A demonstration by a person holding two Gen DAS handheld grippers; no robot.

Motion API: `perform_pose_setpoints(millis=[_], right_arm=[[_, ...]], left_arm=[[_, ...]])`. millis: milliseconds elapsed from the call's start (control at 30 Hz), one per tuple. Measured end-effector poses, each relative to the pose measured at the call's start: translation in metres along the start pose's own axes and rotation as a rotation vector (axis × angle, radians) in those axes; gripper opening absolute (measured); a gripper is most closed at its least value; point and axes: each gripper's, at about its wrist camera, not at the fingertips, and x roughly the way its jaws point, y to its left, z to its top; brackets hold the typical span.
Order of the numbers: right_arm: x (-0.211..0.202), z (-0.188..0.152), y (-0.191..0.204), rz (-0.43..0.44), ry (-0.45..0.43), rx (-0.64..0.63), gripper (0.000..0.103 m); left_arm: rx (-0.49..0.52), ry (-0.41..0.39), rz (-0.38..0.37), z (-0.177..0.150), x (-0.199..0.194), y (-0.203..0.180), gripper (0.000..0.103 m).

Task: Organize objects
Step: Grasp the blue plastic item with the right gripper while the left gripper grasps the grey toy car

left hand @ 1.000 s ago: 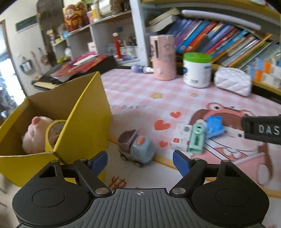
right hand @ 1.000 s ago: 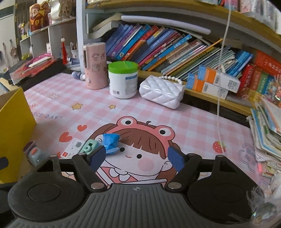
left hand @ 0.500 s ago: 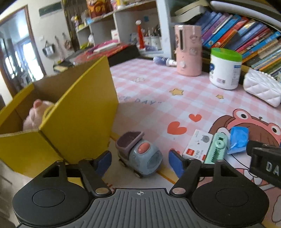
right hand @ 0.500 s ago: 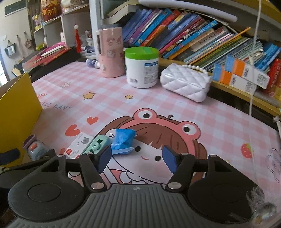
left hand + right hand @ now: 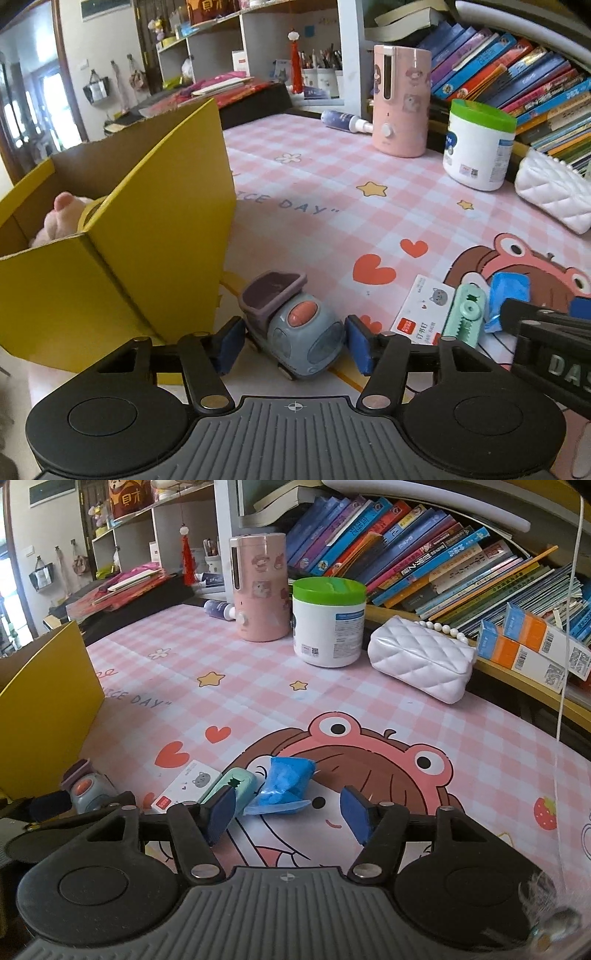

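left gripper [image 5: 291, 345]: fingers closing around toy truck [image 5: 293, 328], not gripping yet; centre it | right gripper [image 5: 288, 814]: fingers half open, empty, below blue packet [image 5: 286, 786]

Grey-blue toy truck [image 5: 295, 325] upright beside open yellow box [image 5: 122, 266].

Readable print on the mat, a gripper and a small box

The pink checked table mat [image 5: 258, 686] bears "ICE DAY" in grey capitals near the yellow box. White letters "DAS" stand on the right gripper [image 5: 561, 365], cut off at the picture's edge. The small white box [image 5: 421, 314] carries red Chinese characters; book spines and jar label are too small to read.
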Motion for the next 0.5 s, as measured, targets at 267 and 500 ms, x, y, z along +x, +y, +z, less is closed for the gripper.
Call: perform_pose_setpoints(millis=[267, 500], right_arm=[[0.018, 0.005, 0.001, -0.013, 0.018, 0.035, 0.057], [0.038, 0.009, -0.008, -0.038, 0.061, 0.118, 0.032]], left_arm=[[0.039, -0.034, -0.085, -0.008, -0.033, 0.016, 0.058], [0.091, -0.056, -0.141, -0.015, -0.053, 0.029, 0.058]])
